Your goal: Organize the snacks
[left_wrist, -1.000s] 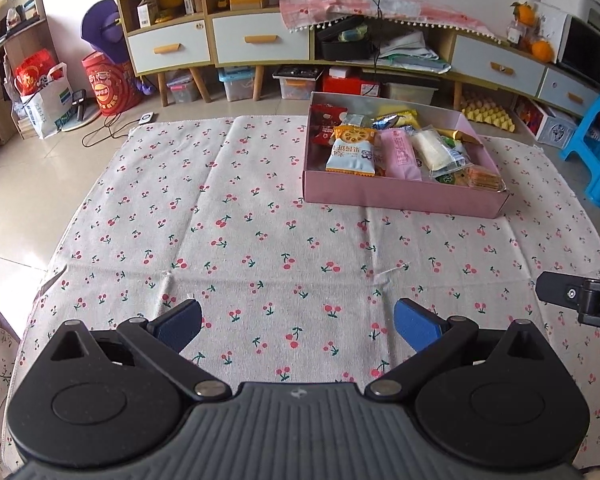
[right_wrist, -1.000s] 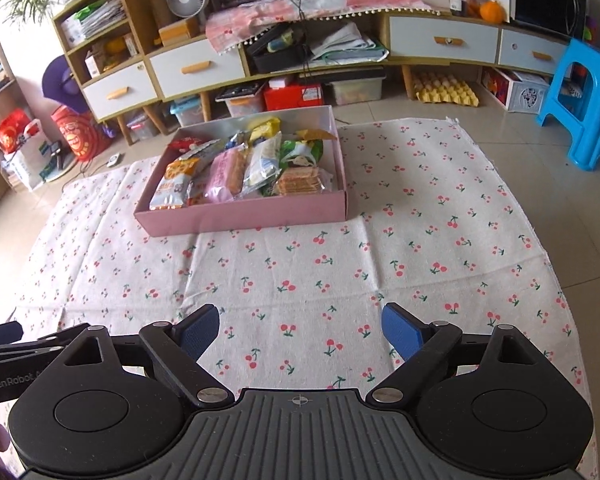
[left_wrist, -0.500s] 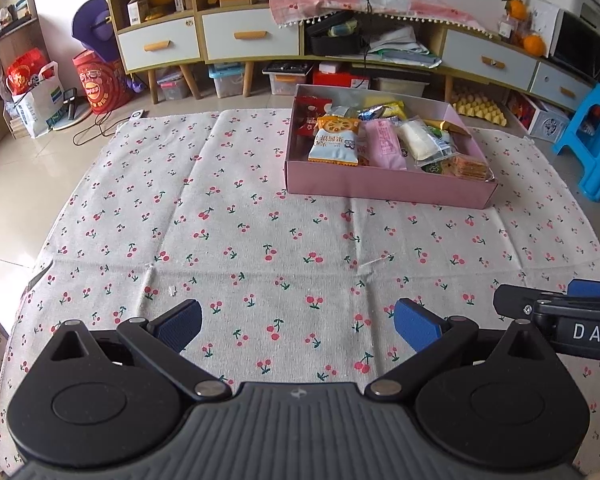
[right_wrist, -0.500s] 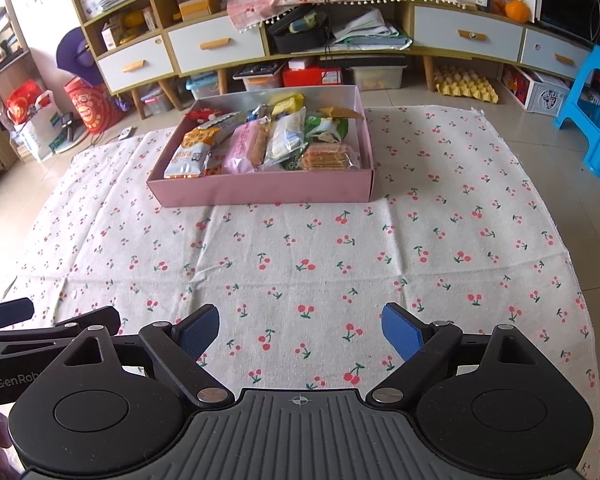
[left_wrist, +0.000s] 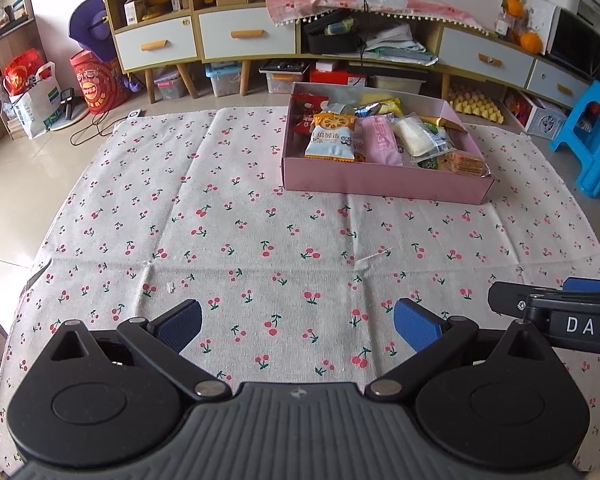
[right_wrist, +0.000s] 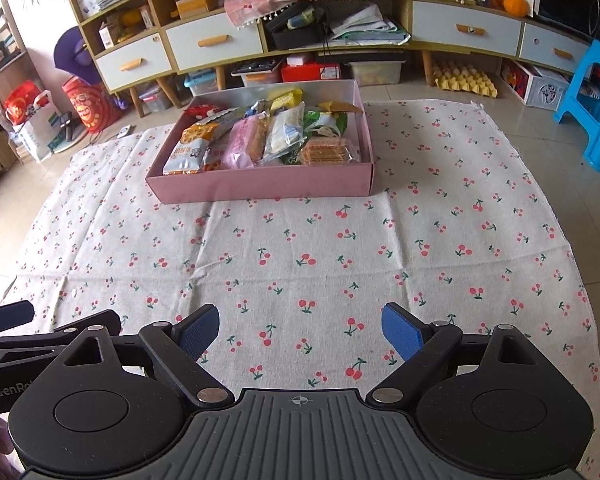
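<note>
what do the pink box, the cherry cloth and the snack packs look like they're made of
Pink box: probably cardboard with a matte finish; thin flat walls, crisp folded corners, no shine.
Cherry cloth: woven fabric, likely cotton or linen; fold creases and a frayed edge show.
Snack packs: glossy plastic film, some of it clear; it crinkles, catches light, and the wafers show through their wrapper.

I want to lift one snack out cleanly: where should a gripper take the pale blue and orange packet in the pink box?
Probably by the blue and orange packet's near sealed edge, coming from above over the pink box's front wall: it lies flat on top, tilted toward that wall.
</note>
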Demonstrator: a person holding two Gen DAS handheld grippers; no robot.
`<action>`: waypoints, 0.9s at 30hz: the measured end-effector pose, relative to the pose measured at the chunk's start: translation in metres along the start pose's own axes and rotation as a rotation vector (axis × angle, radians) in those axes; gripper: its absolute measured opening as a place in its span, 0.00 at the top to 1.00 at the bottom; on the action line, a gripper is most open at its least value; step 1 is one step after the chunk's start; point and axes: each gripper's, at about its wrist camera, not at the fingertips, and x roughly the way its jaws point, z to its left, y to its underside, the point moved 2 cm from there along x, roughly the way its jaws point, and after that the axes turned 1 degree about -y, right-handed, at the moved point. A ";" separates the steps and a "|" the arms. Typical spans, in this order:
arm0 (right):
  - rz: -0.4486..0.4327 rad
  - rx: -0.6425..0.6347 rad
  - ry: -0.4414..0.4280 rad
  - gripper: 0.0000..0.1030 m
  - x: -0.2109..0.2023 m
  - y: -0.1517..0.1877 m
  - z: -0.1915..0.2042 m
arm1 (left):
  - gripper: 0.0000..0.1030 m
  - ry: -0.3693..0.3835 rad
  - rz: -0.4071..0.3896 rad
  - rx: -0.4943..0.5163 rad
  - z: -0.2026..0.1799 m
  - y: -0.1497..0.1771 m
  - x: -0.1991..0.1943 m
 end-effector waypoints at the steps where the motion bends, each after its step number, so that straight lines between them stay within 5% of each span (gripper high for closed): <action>1: 0.001 0.000 0.000 0.12 0.000 0.000 0.000 | 0.00 0.000 0.000 0.000 0.000 0.000 0.000; 27: 0.010 0.009 0.000 0.12 0.003 0.002 0.000 | 0.00 0.006 -0.009 -0.001 -0.001 -0.001 -0.002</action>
